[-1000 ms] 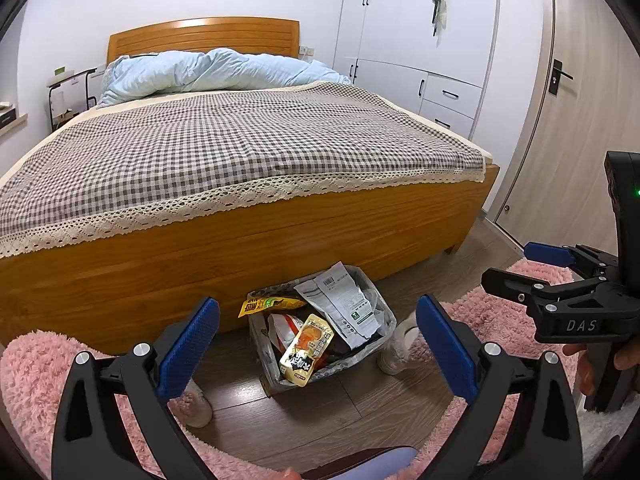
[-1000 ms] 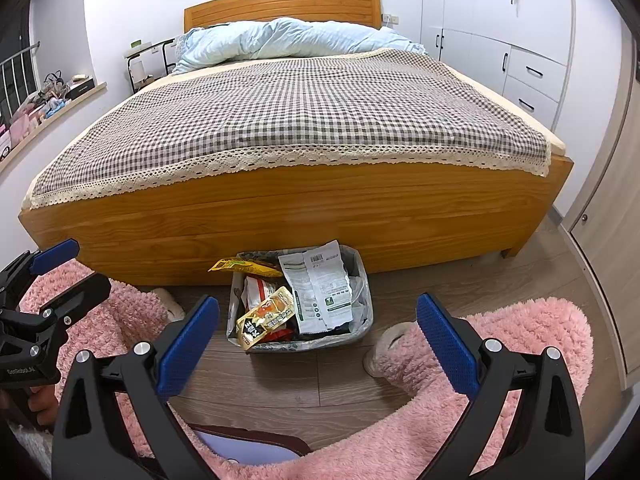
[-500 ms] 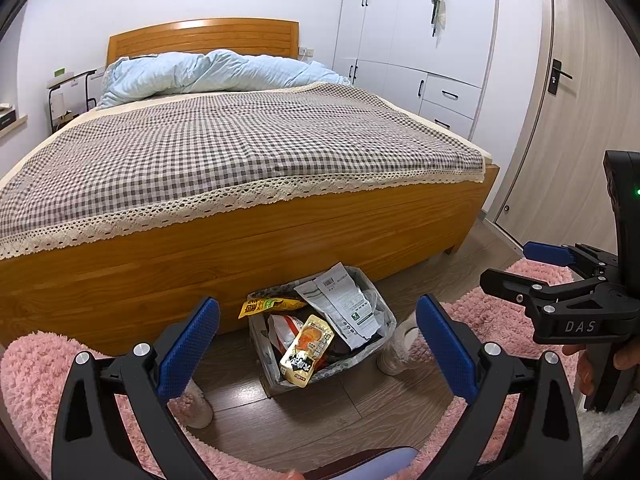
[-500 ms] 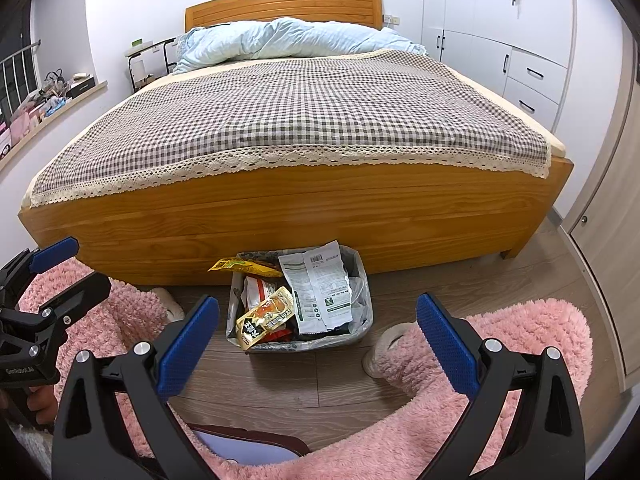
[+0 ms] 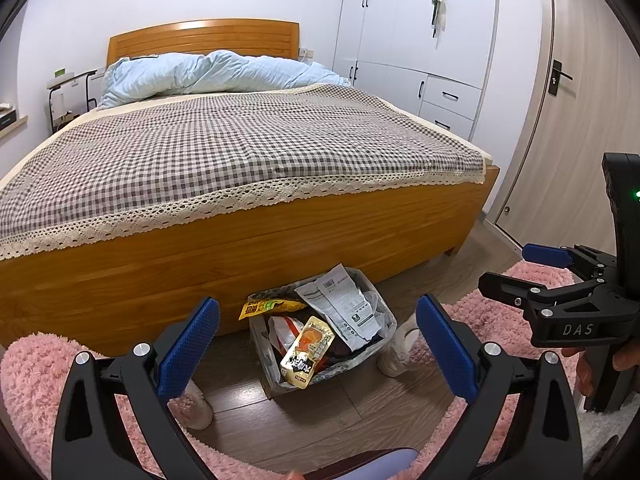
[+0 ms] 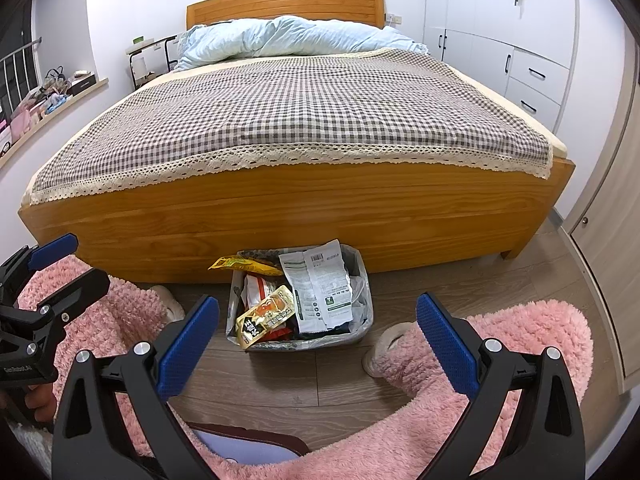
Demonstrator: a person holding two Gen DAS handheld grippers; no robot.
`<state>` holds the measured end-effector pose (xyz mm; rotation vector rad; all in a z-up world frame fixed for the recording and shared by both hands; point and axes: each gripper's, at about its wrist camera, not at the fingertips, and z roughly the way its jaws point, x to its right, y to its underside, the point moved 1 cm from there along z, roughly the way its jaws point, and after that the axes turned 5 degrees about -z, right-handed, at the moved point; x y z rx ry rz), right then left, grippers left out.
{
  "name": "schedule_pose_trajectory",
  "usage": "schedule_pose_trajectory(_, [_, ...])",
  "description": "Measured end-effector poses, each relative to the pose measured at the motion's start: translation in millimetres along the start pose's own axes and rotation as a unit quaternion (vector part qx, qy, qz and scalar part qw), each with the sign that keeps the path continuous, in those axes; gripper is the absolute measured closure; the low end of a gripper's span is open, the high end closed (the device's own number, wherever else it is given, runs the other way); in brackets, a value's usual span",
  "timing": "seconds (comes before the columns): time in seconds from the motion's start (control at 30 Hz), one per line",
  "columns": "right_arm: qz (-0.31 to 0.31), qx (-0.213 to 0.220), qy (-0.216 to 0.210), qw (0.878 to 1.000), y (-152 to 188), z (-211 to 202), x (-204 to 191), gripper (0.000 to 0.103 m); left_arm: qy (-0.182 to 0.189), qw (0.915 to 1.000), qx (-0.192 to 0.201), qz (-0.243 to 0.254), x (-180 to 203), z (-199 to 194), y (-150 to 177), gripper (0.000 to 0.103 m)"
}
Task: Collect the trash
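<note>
A: What has changed in the last second?

B: Almost nothing. In both wrist views the bed (image 6: 304, 128), the floor and the trash bin (image 6: 362, 280) sit where the earlier frames show them. The left gripper (image 5: 318, 340) and the right gripper (image 6: 318, 340) hang at the same height, their blue pads spread wide, nothing between them.

A: And what does that stillness mean for the task?

B: Probably a pause, either at the close of collecting or before a further reach. The bin stands on the wood floor against the bed's footboard and is already heaped: a white printed wrapper (image 6: 320, 288) leans on its far side, a yellow snack packet (image 6: 244, 266) overhangs the left rim, and a gold-and-black sachet (image 6: 264, 316) lies tilted across the front edge.

A: Is loose trash visible elsewhere?

B: None on the bare floor or on the pink rug (image 6: 532, 344). Two pale slippers (image 5: 400, 348) lie just beside the bin; these are not trash.

A: Any risk?

B: The overhanging sachet looks ready to slip out if the bin is nudged.
</note>
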<state>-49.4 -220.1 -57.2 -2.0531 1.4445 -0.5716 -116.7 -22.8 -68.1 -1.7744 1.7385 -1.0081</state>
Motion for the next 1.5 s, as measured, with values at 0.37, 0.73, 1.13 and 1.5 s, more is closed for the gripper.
schedule_pose_trajectory(0.37, [-0.002, -0.002, -0.001, 1.0, 0, 2, 0, 0.008, 0.0, 1.0, 0.0, -0.001, -1, 0, 0, 0.008])
schedule_pose_trajectory(0.73, [-0.003, -0.004, -0.001, 1.0, 0, 3, 0, 0.008, 0.0, 1.0, 0.001, -0.002, -2, 1, 2, 0.008])
schedule_pose_trajectory(1.13, [-0.005, -0.006, -0.002, 1.0, 2, 4, 0, 0.008, 0.007, 0.9998, 0.012, -0.016, -7, -4, 1, 0.008])
schedule_pose_trajectory(1.5, [-0.003, -0.006, -0.011, 1.0, -4, 13, 2, 0.008, -0.013, 0.9996, 0.003, -0.024, -16, 7, -3, 0.008])
